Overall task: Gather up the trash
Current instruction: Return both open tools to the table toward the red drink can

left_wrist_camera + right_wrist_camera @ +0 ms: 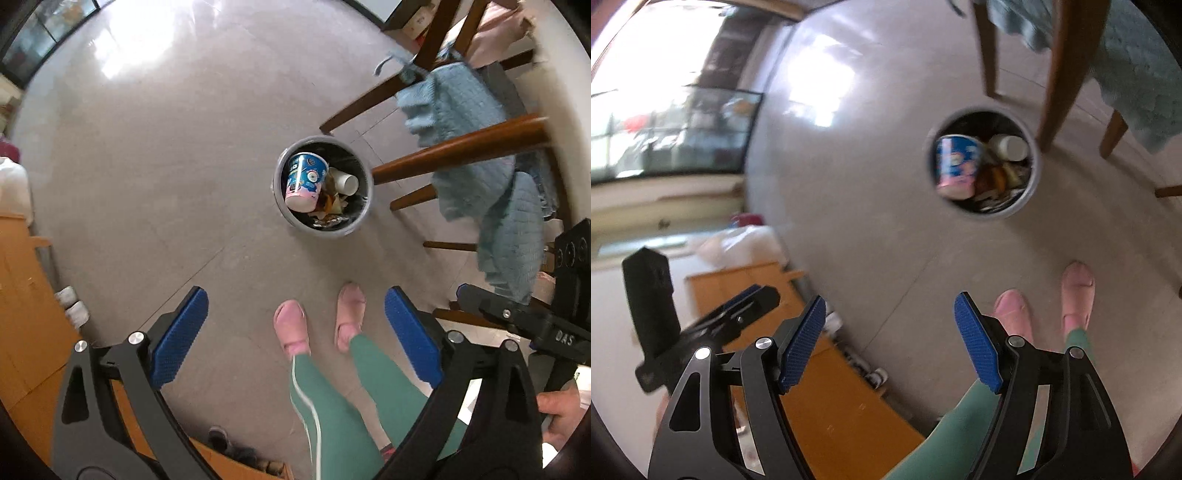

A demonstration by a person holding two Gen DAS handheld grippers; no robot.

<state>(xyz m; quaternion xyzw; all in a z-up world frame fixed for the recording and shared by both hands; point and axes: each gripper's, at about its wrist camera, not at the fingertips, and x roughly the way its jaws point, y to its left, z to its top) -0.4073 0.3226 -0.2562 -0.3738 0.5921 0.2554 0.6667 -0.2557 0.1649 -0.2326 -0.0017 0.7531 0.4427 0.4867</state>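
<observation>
- On the floor (147, 166) ahead of your pink slippers (290, 325), the grey bin (322, 229) stands upright, mouth facing straight up; it sits just beside a wooden chair leg (458, 151), with a blue knitted throw (491, 177) hanging nearby.
- Inside the bin the trash is already lying; the blue-and-pink cup (304, 182) rests on its side, its long axis tilted across the opening, pink base towards you and open rim pointing away; the white paper cup (347, 181) lies beside it, touching or nearly so, mouth turned towards the chair side; crumpled wrappers sit underneath, too small to sort out.
- Your left gripper (295, 339) has its jaws wide apart with nothing between them; the right gripper (890, 339) likewise shows its jaws spread and empty, only floor visible in the gap.
- What could go wrong, as a judgement: the big cup rides high near the rim, so another piece dropped onto it may bounce or roll out onto the floor; aim for the free side of the opening.
- The chair leg and the throw crowd one side of the bin; reaching down from that side risks snagging a finger in the knit or knocking the bin over.
- Both grippers hang close together, the other one showing at each view's edge; swinging them inward could knock one against the other.
- The right view is blurred, so judging your aim from it alone invites a miss.
</observation>
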